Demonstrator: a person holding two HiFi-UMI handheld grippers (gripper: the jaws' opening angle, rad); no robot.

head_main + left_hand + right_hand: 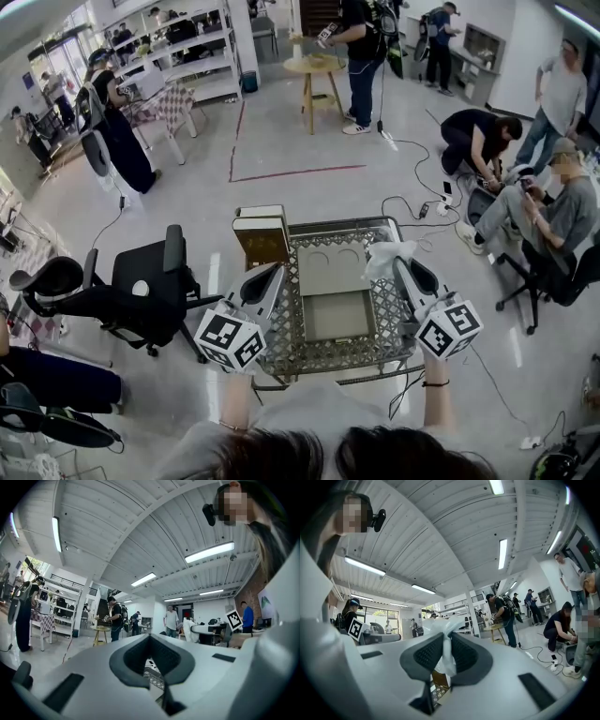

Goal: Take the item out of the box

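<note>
The right hand-held gripper (446, 644) pinches a white bag (442, 626) lifted clear of the box (336, 317), which looks empty, so only setting down remains. The left hand-held gripper (150, 638) is pressed together and holds nothing.

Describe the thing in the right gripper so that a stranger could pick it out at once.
Find the metal lattice table with the open cardboard box on it. By the box's far right corner, the right gripper pinches a crumpled white plastic bag. It alone is soft and thin; the brown box nearby is stiff.
</note>
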